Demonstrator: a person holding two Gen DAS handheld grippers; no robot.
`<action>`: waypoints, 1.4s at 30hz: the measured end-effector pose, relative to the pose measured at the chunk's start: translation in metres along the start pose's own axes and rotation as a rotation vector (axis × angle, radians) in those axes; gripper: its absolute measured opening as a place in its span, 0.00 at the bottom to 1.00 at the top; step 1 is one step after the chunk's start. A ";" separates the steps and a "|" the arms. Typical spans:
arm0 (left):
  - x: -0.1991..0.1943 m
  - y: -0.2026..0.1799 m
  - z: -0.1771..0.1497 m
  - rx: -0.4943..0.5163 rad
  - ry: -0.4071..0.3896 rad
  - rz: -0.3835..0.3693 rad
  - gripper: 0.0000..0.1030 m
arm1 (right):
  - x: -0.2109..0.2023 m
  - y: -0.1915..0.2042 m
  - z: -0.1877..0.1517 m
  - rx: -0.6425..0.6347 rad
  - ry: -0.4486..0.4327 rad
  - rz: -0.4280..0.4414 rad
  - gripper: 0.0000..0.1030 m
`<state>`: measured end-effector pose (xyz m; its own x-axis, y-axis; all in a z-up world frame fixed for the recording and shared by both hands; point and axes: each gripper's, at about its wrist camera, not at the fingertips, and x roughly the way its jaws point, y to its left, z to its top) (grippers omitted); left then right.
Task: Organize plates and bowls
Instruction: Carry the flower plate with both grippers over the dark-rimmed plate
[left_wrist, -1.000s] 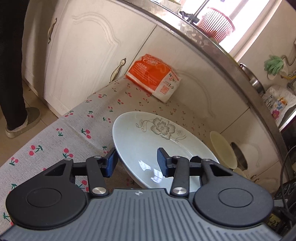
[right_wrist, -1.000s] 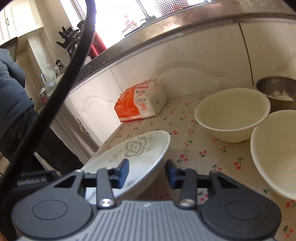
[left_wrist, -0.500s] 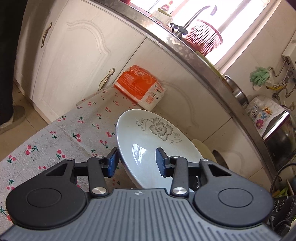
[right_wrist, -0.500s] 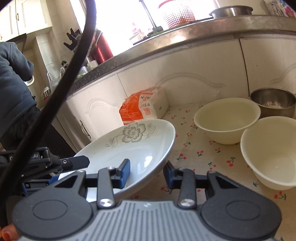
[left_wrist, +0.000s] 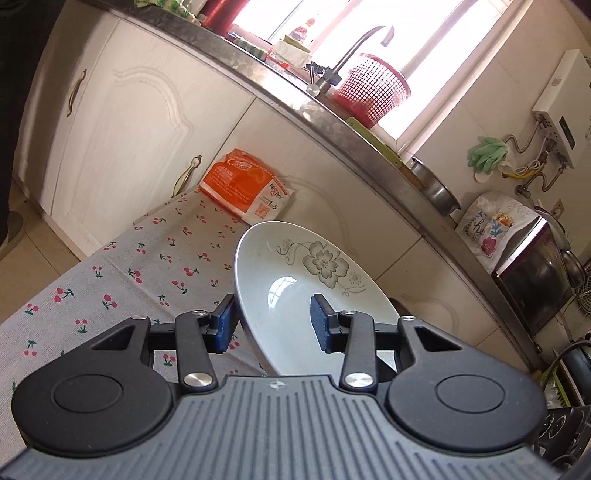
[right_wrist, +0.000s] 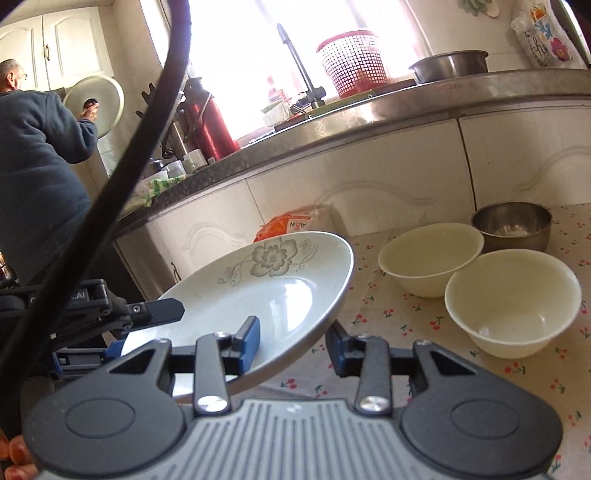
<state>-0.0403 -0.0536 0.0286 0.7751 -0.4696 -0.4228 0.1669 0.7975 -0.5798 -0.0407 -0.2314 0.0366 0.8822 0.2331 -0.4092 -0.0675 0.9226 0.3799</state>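
Above cherry-print cloth (left_wrist: 110, 280): left gripper (left_wrist: 273, 322) and right gripper (right_wrist: 292, 341) both clamp flowered plate (right_wrist: 266, 291) rim, jaws narrow. Keep plate level, lift in sync, clear cream bowls (right_wrist: 513, 302).

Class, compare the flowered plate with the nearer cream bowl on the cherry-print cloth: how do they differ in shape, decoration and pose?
The flowered plate is shallow and wide; the nearer cream bowl is deep. The plate bears a grey flower pattern; the bowl is plain. The plate is tilted, held off the cherry-print cloth between both grippers' jaws; the bowl sits upright on it. Both look empty.
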 end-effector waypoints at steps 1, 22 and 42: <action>-0.003 -0.001 -0.001 0.002 -0.002 -0.001 0.44 | -0.004 0.001 -0.001 0.002 -0.001 0.002 0.37; -0.060 0.007 -0.033 0.103 0.016 0.119 0.45 | -0.073 0.038 -0.045 -0.005 0.001 0.062 0.37; -0.060 0.020 -0.047 0.139 0.054 0.213 0.45 | -0.087 0.054 -0.077 0.014 0.097 0.090 0.41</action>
<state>-0.1119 -0.0273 0.0094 0.7688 -0.3022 -0.5636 0.0887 0.9232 -0.3740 -0.1567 -0.1779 0.0287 0.8238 0.3442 -0.4504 -0.1375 0.8922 0.4302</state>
